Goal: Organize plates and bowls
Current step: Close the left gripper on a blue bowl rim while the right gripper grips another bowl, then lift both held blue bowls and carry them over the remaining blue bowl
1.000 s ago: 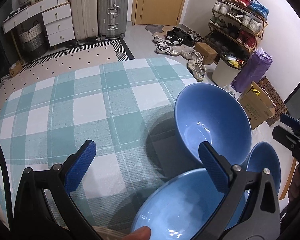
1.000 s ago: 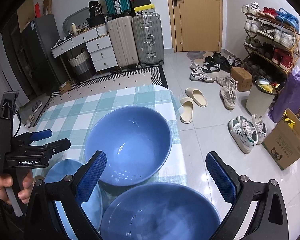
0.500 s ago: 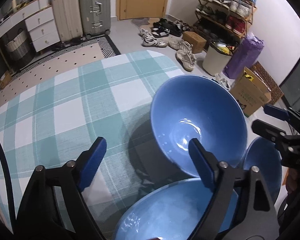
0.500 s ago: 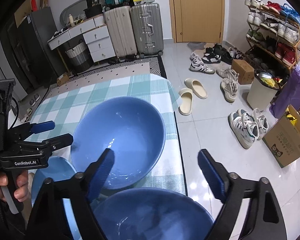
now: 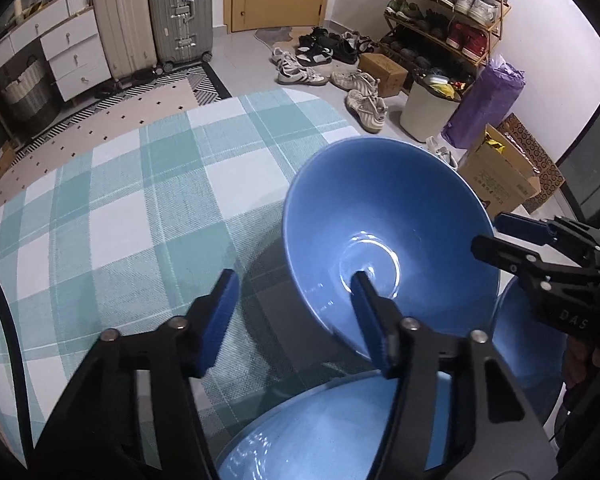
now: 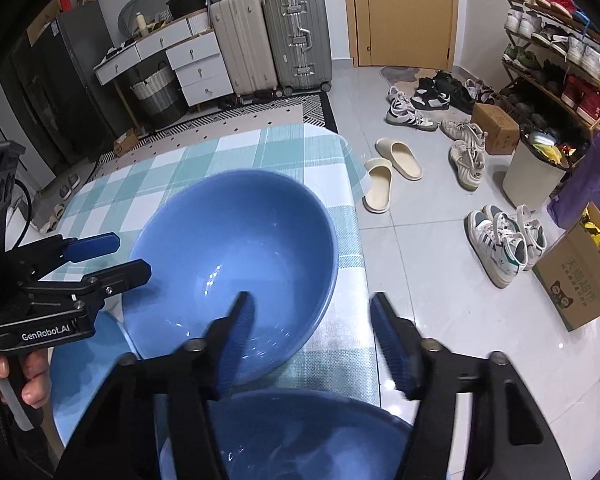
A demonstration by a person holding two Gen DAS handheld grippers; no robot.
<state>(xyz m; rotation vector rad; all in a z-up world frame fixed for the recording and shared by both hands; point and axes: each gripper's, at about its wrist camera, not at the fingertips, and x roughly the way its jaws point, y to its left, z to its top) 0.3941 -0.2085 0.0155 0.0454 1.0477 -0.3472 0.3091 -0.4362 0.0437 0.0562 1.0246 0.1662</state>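
- left gripper (image 5: 294, 312): jaws parted to a moderate gap, nothing between them; its right finger sits in front of the near wall of the large blue bowl (image 5: 388, 236), contact cannot be told.
- right gripper (image 6: 314, 334): jaws likewise parted, holding nothing; its left finger overlaps the same bowl's (image 6: 236, 264) near rim, the right finger hangs past the table edge.
- large blue bowl: directly ahead of both tools, standing on the checked tablecloth (image 5: 140, 200) near the table's corner.
- second blue bowl (image 6: 300, 432): directly beneath the right gripper, close to the camera, standing apart from the first.
- smaller blue dish (image 6: 96, 344): to the left of the right gripper, below the left tool; bowl or plate cannot be told.
- judgement: nothing stacked yet; all three pieces lie separately, so the task looks to be at its start.
- judgement: remaining work is to grip a piece and nest or stack the set.
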